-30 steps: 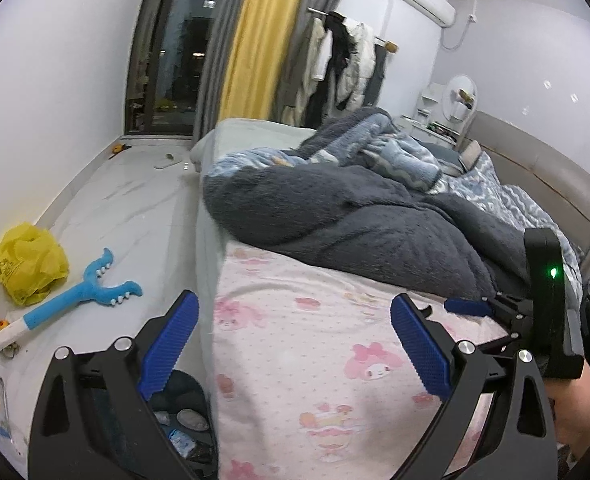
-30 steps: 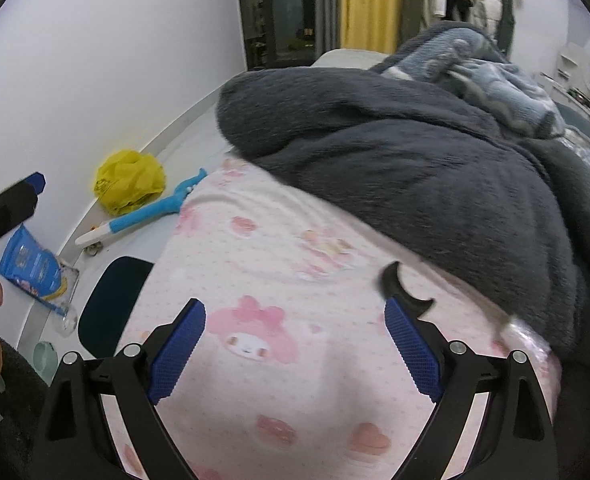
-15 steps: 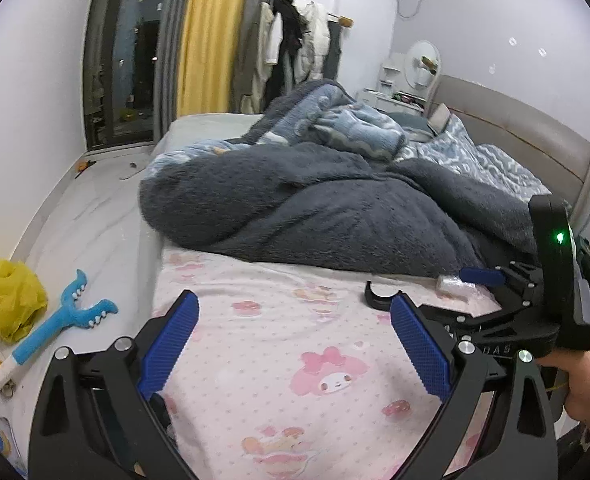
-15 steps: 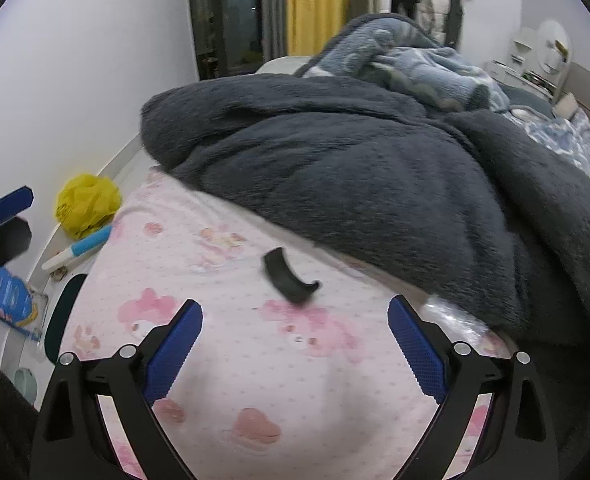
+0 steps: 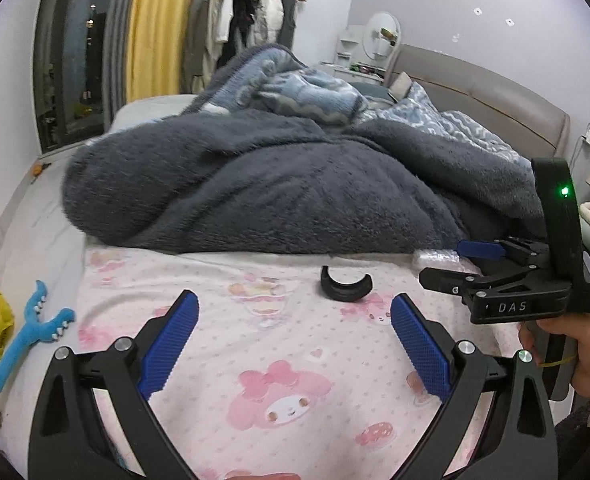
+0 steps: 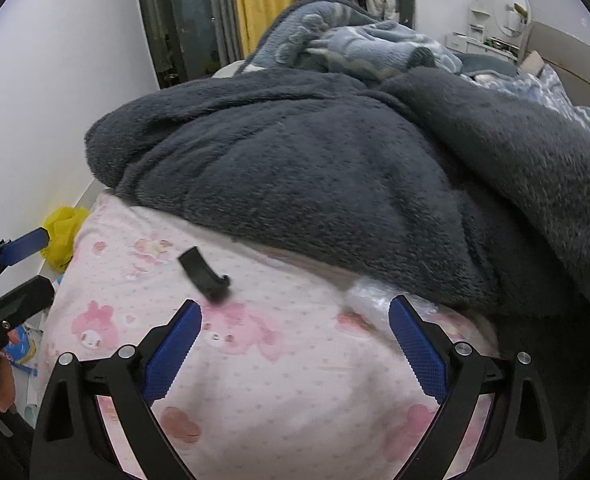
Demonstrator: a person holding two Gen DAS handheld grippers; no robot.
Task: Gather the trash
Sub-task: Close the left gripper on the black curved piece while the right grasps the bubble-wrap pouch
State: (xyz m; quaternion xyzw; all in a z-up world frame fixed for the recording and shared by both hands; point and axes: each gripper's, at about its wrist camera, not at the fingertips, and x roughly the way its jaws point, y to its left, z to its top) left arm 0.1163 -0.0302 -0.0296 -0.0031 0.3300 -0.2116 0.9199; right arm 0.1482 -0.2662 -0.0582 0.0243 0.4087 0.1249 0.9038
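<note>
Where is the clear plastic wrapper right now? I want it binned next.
The clear plastic wrapper lies on the pink sheet at the grey blanket's edge, right of the black curved piece.

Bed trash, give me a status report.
Left gripper and right gripper open, empty. Black curved piece and clear plastic wrap lie loose on pink sheet. Gray blanket overlaps wrap.

We carry two matching tools: each gripper (image 5: 293, 344) is a black plastic fork whose two arms are pinned with round silver screws and end in blue pads (image 5: 167, 346) with a fine cross-hatched grip. Seen from the left gripper, our right gripper (image 5: 447, 264) shows white letters "DAS" on its black body, a tall black upright with a small green light, and our hand (image 5: 579, 356) beneath it.
</note>
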